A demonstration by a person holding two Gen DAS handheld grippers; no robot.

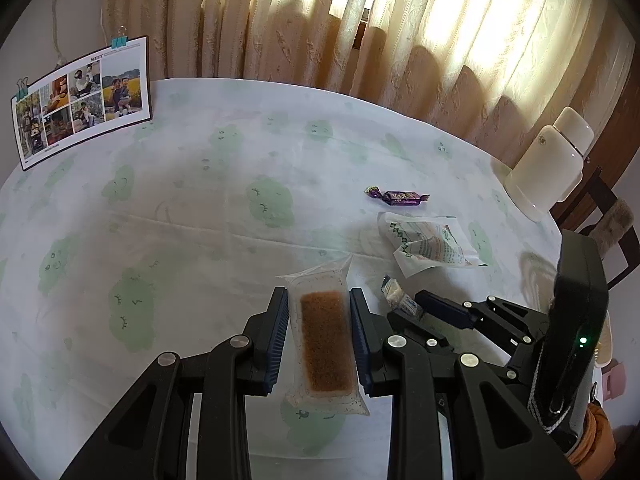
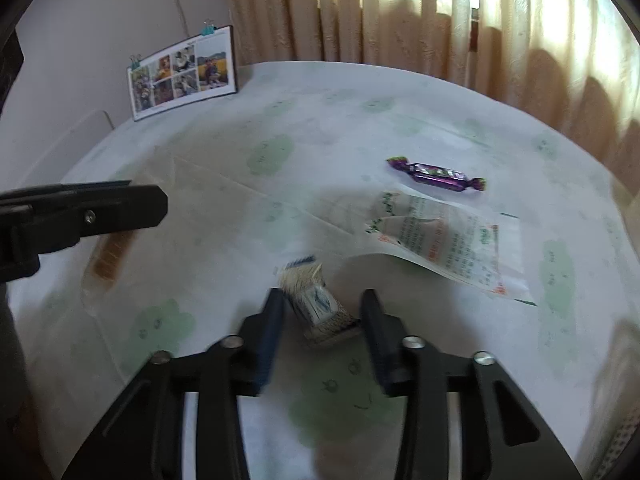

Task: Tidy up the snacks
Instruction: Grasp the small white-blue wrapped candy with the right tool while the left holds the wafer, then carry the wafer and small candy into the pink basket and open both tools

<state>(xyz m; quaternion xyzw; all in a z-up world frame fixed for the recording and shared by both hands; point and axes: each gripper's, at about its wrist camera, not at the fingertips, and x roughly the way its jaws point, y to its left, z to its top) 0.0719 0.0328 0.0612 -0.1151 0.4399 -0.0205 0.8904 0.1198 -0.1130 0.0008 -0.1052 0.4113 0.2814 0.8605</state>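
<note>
My left gripper (image 1: 319, 338) has its jaws on either side of a clear packet with a brown bar inside (image 1: 326, 344), the blue pads right against the wrapper's long edges; whether they press it or only touch I cannot tell, and the packet lies lengthwise between them over the table (image 1: 192, 208). The left camera shows this plainly, while the right camera catches only a blurred brown strip of that packet (image 2: 109, 256) under the dark side of my left gripper (image 2: 132, 204). My right gripper (image 2: 322, 322) stands with its jaws wide, around a small white and blue snack packet (image 2: 318, 304) that lies slanted on the cloth, with gaps on both sides. From the left camera that same small packet (image 1: 400, 300) shows only partly, beside the tip of my right gripper (image 1: 438, 308). Farther out lie a flat white pouch with green and orange print (image 2: 444, 244) and, just beyond it, a purple wrapped candy (image 2: 436, 174); both cameras see them. Only the left view shows the white bottle (image 1: 550, 164) at the table's right edge. A photo card with clips (image 1: 82, 100) stands at the far left, with curtains (image 1: 360, 20) behind.
</note>
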